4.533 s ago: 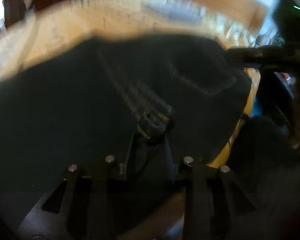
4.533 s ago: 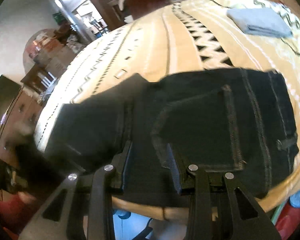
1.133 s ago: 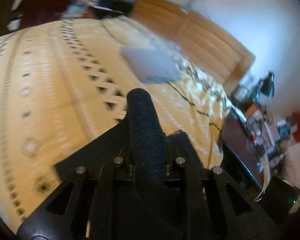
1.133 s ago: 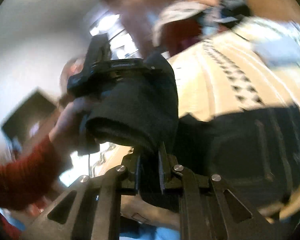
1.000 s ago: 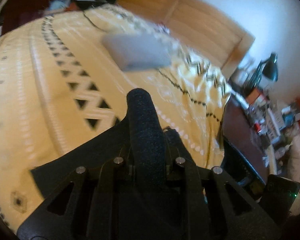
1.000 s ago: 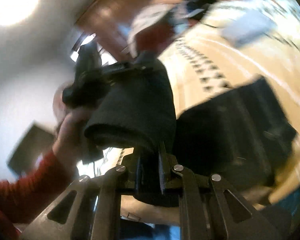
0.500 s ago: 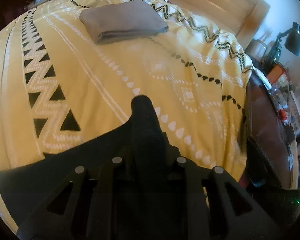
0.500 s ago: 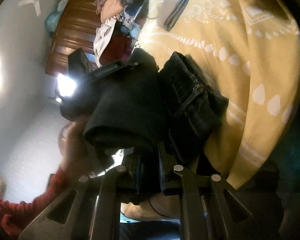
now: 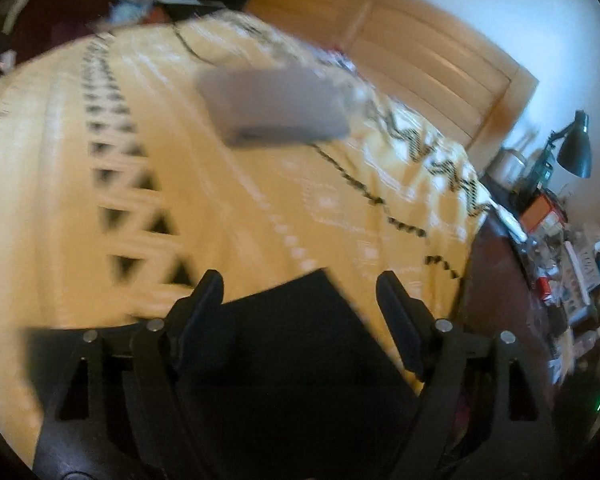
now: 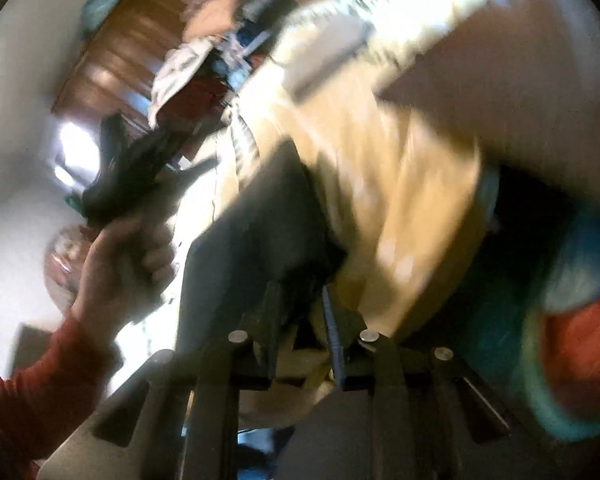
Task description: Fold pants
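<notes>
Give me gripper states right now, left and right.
Left gripper: jaws open, holding nothing, above the pants.
Right gripper: jaws narrow with dark pants fabric between them; the frame is too blurred to confirm a grip.

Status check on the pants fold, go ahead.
Left gripper open, jaws wide, holding nothing. Right gripper partly open around the edge of the pants, grip unclear. Pants down on the bed. Gray folded cloth well clear.

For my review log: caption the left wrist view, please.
Left tool open above the dark pants on the yellow patterned bedspread; folded grey cloth lies beyond.
</notes>
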Tool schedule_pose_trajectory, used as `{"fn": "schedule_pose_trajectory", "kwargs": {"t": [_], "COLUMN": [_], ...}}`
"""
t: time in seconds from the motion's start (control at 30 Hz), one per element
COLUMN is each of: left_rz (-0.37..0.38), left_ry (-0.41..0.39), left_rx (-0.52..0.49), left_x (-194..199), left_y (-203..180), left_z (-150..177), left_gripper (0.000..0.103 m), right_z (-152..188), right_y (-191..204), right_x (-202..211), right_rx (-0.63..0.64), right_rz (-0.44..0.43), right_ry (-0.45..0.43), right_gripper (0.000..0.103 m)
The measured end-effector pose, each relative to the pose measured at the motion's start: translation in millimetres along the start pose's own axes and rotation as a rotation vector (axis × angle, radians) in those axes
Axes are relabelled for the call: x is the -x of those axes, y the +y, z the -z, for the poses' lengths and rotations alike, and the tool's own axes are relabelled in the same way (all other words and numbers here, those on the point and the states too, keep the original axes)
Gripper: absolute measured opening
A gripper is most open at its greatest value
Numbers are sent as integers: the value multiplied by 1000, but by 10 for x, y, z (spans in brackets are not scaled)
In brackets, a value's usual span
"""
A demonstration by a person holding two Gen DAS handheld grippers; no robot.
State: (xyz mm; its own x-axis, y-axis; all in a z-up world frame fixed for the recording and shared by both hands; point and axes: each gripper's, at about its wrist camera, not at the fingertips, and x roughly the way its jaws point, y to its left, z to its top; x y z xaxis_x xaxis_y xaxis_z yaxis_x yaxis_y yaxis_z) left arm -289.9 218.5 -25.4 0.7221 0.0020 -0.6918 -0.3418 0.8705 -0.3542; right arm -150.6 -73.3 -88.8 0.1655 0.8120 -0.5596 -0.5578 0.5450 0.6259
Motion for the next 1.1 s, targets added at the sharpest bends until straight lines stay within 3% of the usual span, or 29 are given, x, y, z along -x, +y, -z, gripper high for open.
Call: {"fn": "schedule_pose_trajectory", "kwargs": {"t": [0.07, 0.1, 0.17, 0.23, 0.3, 0.33, 0.43, 0.6, 0.7, 0.8, 0.83, 0.93, 1.1], "left_rz": [-53, -81, -120, -150, -175, -189, -203, -214, -220, -223, -220, -219, -197], "left_ry": [-8, -3, 29, 60, 94, 102, 80, 47, 23, 11, 14, 43, 60], "left_rx": [22, 44, 102, 154, 187, 195, 221, 279, 284, 274, 271, 249, 232], "left_x": [187, 285, 409, 431, 476, 514, 665, 828, 914, 936, 935, 843, 804], "left_y": [234, 382, 641, 820, 952, 991, 1032, 1160, 1194, 1195, 1203, 1156, 1080], "left_z": [110, 211, 444, 650, 869, 958, 1098, 1150, 1107, 1082, 1098, 1114, 1155], "left_gripper": [82, 82, 82, 82, 81, 80, 80, 80, 80, 80, 80, 80, 80], "right_z": [-239, -376, -543, -656, -672, -659, -638, -472, -517, -728, -769, -655, -598], "right_y": [62, 82, 98, 80, 65, 98, 388, 1134, 1294, 850, 640, -235, -283], "right_x": [-123, -268, -627, -1010, -1331, -1387, -1284, -981, -762, -897, -1009, -1493, -1486], "right_rx": [69, 94, 134, 150, 158, 163, 230, 352, 387, 241, 175, -30, 48], "right_rz": [5, -4, -14, 2, 1, 0, -15, -194, -344, -377, -347, -147, -114], "right_ry": [7, 35, 117, 214, 290, 305, 253, 195, 166, 162, 176, 310, 315], "right_gripper": [40, 42, 56, 56, 51, 37, 20, 17, 16, 13, 13, 14, 15]}}
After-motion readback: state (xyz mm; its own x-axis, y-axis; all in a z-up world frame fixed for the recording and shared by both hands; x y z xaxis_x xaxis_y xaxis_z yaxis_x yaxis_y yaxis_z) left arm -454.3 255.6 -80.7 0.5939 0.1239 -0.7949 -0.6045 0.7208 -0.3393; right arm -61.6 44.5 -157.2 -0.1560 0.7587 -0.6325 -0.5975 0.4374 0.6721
